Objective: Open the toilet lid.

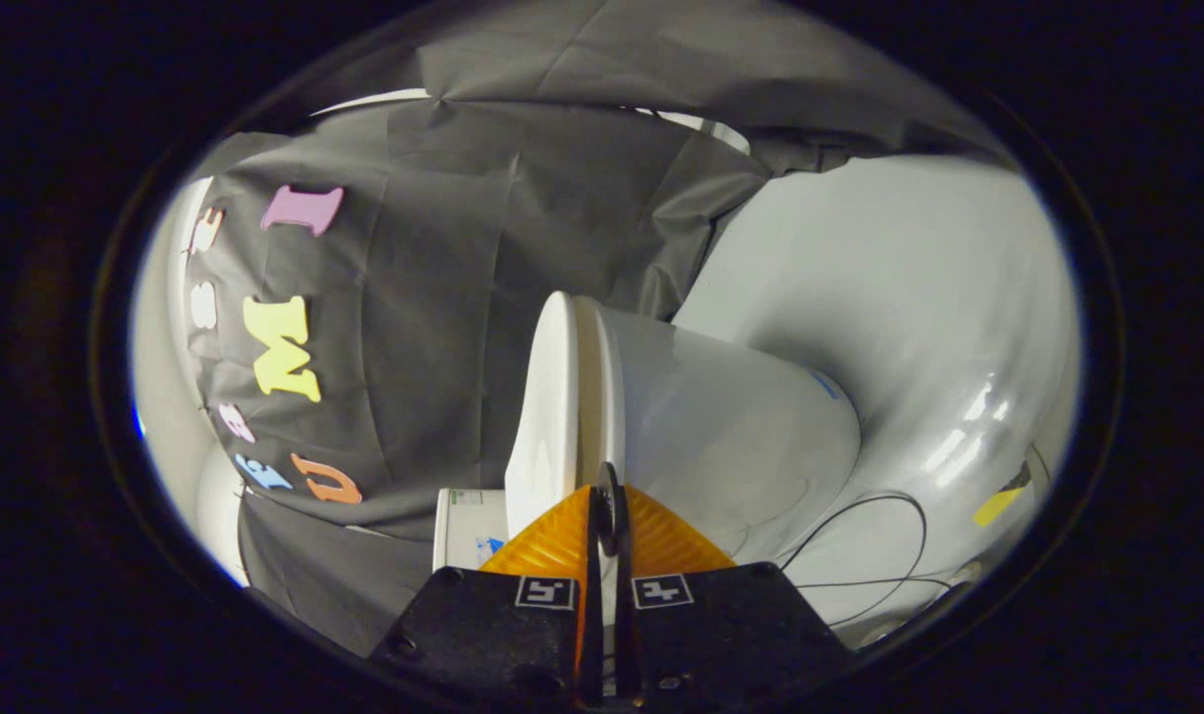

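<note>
Now tool (607, 496) pinches the lid (552, 416) edge — raised.

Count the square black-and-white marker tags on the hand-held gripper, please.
2. One tag sits on the left finger block, the other tag on the right block, either side of the closed hand-held gripper. Others may be hidden.

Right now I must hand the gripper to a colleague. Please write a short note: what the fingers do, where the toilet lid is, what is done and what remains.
Gripper: fingers nearly shut, pinching the edge of the toilet lid between them.
Lid: lifted well off the toilet bowl, seen edge-on just ahead of the fingers.
Seat: appears raised along with the lid, close beside it.
Done: lid gripped and partly raised.
Left: probably swing the lid fully back until it rests open, then release and withdraw. Mind the thin cable lying over the bowl.
</note>
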A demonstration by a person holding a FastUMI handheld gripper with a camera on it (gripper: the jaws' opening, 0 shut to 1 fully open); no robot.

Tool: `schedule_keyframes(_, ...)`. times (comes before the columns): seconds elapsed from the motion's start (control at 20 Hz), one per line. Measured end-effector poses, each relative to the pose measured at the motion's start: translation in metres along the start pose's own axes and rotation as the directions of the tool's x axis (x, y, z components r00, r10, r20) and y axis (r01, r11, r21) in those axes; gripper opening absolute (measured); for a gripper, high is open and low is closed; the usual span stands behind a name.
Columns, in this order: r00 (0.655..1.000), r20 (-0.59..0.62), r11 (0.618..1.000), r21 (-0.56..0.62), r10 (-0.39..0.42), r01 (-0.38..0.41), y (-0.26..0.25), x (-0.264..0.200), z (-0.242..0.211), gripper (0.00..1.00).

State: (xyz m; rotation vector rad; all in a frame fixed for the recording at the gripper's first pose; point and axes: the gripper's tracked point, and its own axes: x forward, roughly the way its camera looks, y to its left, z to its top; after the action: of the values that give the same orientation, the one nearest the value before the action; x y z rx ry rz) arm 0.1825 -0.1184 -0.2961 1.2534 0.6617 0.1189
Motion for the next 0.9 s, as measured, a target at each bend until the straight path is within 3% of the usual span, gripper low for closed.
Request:
schedule_keyframes(0.2, 1.0, 0.003, 1.0, 0.009, -0.012, 0.012, 0.003, 0.002, 0.0, 0.06)
schedule_keyframes(0.45, 0.996, 0.011, 0.993, -0.078, -0.088, 0.089, 0.01, -0.002, -0.001, 0.06)
schedule_keyframes(0.7, 0.986, 0.034, 0.982, -0.091, -0.161, 0.163, 0.017, -0.004, 0.0, 0.05)
schedule_keyframes(0.9, 0.987, 0.061, 0.975, -0.159, -0.149, 0.157, 0.04, -0.009, 0.0, 0.04)
